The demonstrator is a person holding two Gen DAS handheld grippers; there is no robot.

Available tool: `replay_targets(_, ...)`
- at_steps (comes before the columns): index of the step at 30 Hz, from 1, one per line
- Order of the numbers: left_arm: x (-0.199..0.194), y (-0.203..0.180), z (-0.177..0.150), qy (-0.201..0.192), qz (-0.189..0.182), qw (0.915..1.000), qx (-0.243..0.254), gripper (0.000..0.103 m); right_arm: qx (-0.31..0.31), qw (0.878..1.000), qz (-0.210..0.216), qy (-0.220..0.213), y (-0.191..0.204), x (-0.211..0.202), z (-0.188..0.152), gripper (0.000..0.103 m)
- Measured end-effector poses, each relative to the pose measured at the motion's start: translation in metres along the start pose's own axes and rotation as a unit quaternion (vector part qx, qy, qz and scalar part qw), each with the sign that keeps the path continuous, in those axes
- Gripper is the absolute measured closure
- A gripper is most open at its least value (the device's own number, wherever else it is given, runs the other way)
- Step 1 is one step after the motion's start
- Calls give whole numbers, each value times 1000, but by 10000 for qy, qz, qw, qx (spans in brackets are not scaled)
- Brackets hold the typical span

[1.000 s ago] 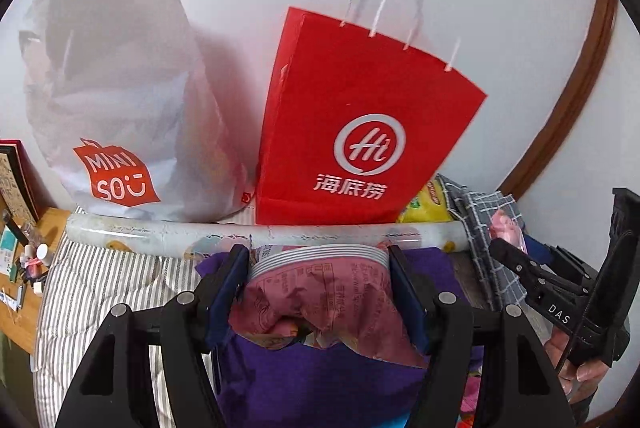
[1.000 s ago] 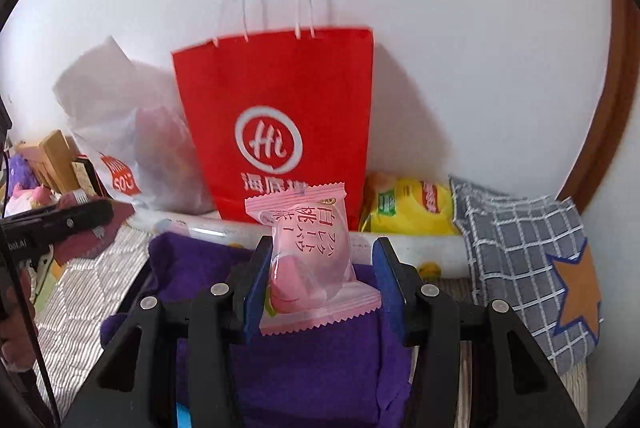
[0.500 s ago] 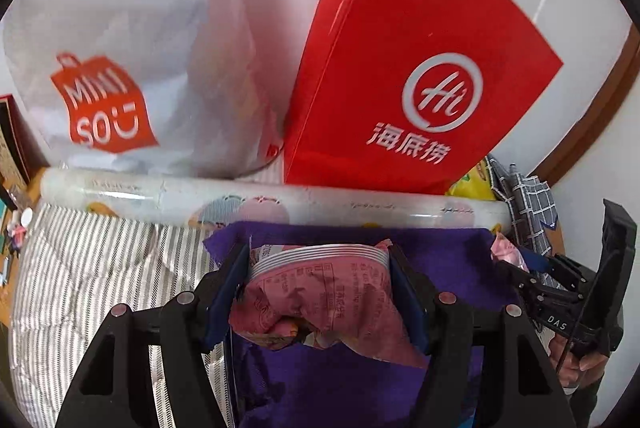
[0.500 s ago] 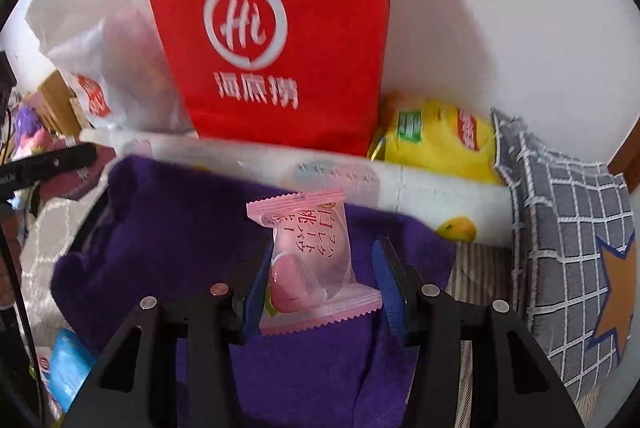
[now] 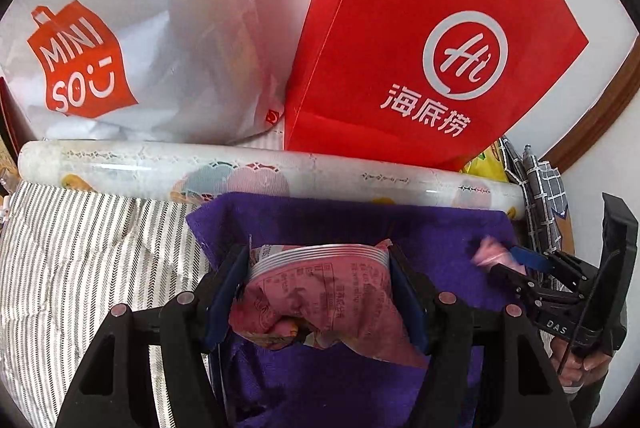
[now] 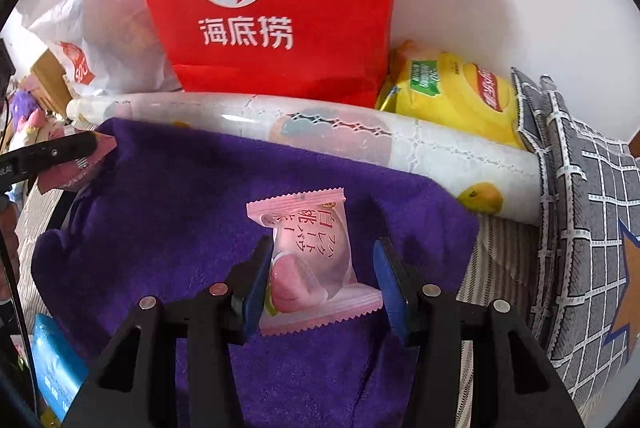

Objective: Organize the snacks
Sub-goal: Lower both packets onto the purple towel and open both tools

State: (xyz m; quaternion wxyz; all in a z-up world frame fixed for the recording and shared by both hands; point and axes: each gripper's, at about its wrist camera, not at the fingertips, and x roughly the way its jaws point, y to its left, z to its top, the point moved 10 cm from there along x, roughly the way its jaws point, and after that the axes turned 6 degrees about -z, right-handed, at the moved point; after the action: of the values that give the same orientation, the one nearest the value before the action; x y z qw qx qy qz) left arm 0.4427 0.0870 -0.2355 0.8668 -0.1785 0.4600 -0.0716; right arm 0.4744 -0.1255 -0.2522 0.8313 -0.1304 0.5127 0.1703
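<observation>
Against the white wall at the back, a red paper bag (image 5: pixel 420 40) printed with a white "Hi" logo and the characters "海底捞" is stood beside a white plastic bag (image 5: pixel 132 40) marked "MINISO" in an orange panel. Along their bases a rolled, clear-wrapped sheet (image 5: pixel 256 170) with cartoon prints is laid, and in front of it a purple towel (image 6: pixel 168 212) is spread over striped bedding (image 5: pixel 88 268). Over the towel, the left gripper (image 5: pixel 318 292) is held with its fingers closed on a crumpled pink snack bag (image 5: pixel 320 302), whose small printed text cannot be read. The right gripper (image 6: pixel 318 280) carries a pink wrapped sweet (image 6: pixel 308 260) bearing red Japanese lettering; the wrapper is pressed against the left finger, while a gap shows beside the right finger, so a firm grip cannot be confirmed. Behind the roll, at the right, a yellow packet (image 6: pixel 448 96) with a red label is propped beside a grey checked cushion (image 6: pixel 580 228). At the lower left of the right wrist view, a blue packet (image 6: pixel 56 360) is partly seen.
</observation>
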Motion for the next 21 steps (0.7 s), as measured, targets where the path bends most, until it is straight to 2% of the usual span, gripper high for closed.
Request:
replay_targets(1,1,0,0,20,-1,10000,4,36,-21,10000,-3,-2,1,-1,1,40)
replay_targets(11,15,-2,-10,269,13,9996,71,36,49,9995,-105,-309,-5,-33,13,25)
replay_targets(13,16,-3,-11,304,15,9995,92,36,111,9989,-250,-368,-7,-39,17,15)
replay_targets(16,17,-3,-10,268,-65,9996,1,35,206,9979,-335,-523,-9,-53,21,14)
replay_targets(18,15,-3,-9,230,-148,9996,-73,29,254,9972,-382,-585,-10,-60,24,14)
replay_targets(21,12,-6,-7,226,-16,9997,88,20,398,9967,-260,-661,-9,-68,28,14)
